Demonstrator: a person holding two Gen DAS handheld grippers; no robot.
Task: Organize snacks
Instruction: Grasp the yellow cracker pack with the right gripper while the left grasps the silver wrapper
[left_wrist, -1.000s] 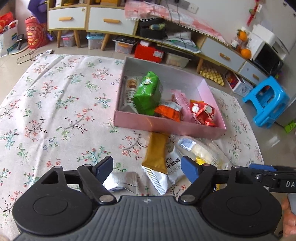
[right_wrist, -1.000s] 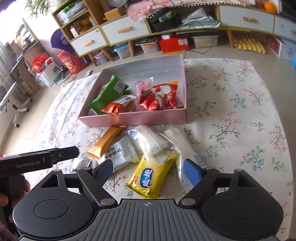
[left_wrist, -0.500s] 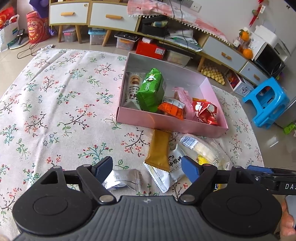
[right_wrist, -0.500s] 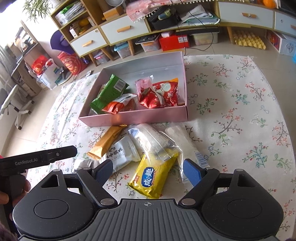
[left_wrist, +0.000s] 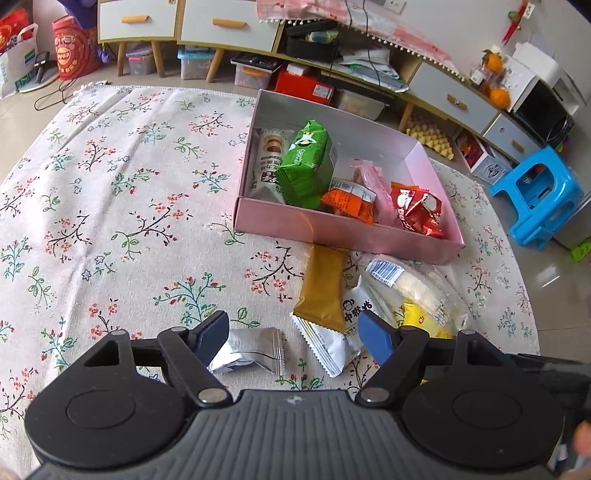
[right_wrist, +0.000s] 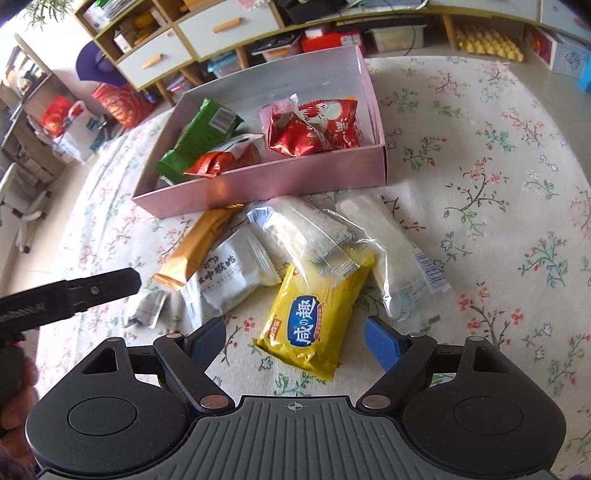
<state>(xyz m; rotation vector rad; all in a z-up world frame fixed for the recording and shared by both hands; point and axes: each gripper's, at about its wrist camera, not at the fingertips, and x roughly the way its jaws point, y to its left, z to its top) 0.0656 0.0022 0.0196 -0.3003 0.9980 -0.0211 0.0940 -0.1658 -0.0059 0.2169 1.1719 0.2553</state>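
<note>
A pink box (left_wrist: 343, 230) (right_wrist: 258, 186) on the floral cloth holds a green pack (left_wrist: 308, 162), an orange pack (left_wrist: 351, 199), a red pack (left_wrist: 417, 208) and a beige roll pack (left_wrist: 269, 162). In front of it lie loose snacks: a gold bar (left_wrist: 323, 286), a white pack (left_wrist: 340, 328), a silver pack (left_wrist: 255, 350), clear bags (right_wrist: 314, 236) and a yellow pack (right_wrist: 314, 314). My left gripper (left_wrist: 293, 334) is open above the silver and white packs. My right gripper (right_wrist: 295, 339) is open, with the yellow pack between its fingers.
Low cabinets with drawers (left_wrist: 221, 26) and storage bins stand behind the table. A blue stool (left_wrist: 539, 195) is on the floor at the right. The floral cloth (left_wrist: 110, 203) spreads wide left of the box. The left gripper's body (right_wrist: 66, 295) shows in the right wrist view.
Both grippers have moved forward and down toward the loose snacks; the yellow pack now lies between the right fingers. Both stay open and empty.
</note>
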